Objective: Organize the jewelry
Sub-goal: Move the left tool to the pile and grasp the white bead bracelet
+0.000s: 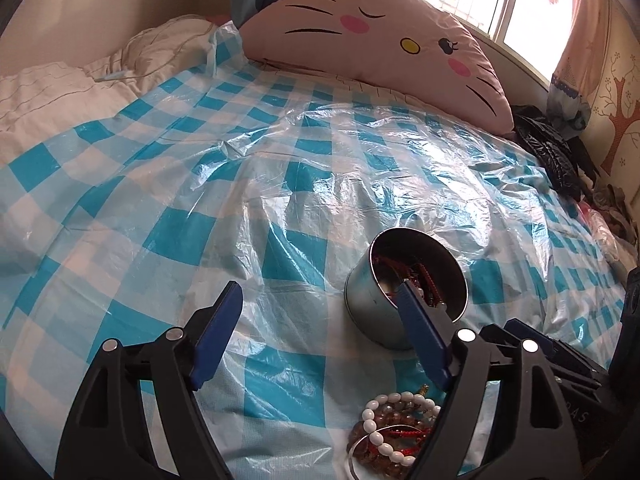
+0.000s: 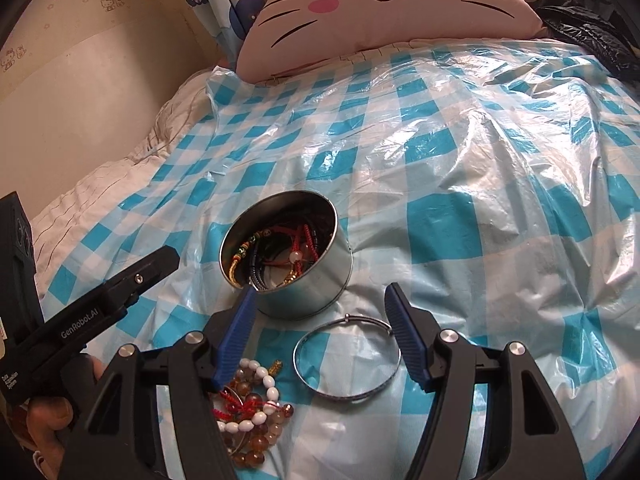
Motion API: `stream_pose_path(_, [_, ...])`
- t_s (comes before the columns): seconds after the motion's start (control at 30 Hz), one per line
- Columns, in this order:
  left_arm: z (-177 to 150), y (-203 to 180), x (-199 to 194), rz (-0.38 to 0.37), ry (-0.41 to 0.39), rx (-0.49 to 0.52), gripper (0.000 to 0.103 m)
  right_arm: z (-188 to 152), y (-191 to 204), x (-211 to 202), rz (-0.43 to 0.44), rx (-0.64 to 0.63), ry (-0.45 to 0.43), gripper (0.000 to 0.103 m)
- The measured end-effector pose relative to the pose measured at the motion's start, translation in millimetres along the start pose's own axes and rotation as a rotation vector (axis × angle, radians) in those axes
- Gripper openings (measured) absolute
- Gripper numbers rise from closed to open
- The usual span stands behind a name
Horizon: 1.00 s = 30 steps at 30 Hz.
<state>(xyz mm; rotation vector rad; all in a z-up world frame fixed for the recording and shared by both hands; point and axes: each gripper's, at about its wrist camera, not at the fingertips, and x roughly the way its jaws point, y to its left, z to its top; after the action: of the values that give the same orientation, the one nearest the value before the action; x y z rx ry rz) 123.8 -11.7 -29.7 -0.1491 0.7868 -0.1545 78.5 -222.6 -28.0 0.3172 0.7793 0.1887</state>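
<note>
A round metal tin (image 2: 312, 296) stands open on the checked bed cover, holding several red, black and gold cord bracelets (image 2: 280, 252). Just in front of it lie a thin silver bangle (image 2: 346, 364) and a heap of amber and white bead bracelets (image 2: 256, 412). My right gripper (image 2: 322, 292) hangs open above the bangle, its left fingertip by the tin's near rim. In the left wrist view my left gripper (image 1: 320, 292) is open and holds nothing; the tin (image 1: 368, 304) is beside its right finger and the bead heap (image 1: 396, 428) lies below it.
A blue and white checked plastic sheet (image 1: 280, 184) covers the bed. A big pink cat-face cushion (image 1: 392, 40) leans at the head, with dark clothes (image 1: 556, 152) at the right edge. A hand (image 2: 48, 420) holds the left tool at lower left.
</note>
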Motion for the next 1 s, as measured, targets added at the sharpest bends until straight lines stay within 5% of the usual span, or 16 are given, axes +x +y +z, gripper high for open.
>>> stream_pose_path(0.37, [-14.5, -6.4, -19.6, 0.039, -0.020, 0.076, 0.085, -8.6, -5.8, -5.5, -0.046, 0.005, -0.005, 0.067])
stream_pose_path(0.6, [-13.4, 9.7, -4.8, 0.004, 0.058, 0.035, 0.085, -8.0, -11.0, -5.6, -0.084, 0.004, -0.015, 0.065])
stream_pose_path(0.7, [-15.7, 8.1, 1.3, -0.023, 0.093, 0.059, 0.085, -8.5, -12.9, -3.9, -0.079, 0.002, -0.004, 0.055])
stream_pose_path(0.87, [-23.5, -7.2, 10.3, -0.071, 0.167, 0.119, 0.085, -11.5, -3.1, 11.0, -0.099, -0.053, 0.061, 0.052])
stream_pose_path(1.0, [-30.9, -17.1, 15.0, -0.118, 0.218, 0.149, 0.070, -15.1, -5.5, 27.1, -0.140, -0.060, 0.122, 0.052])
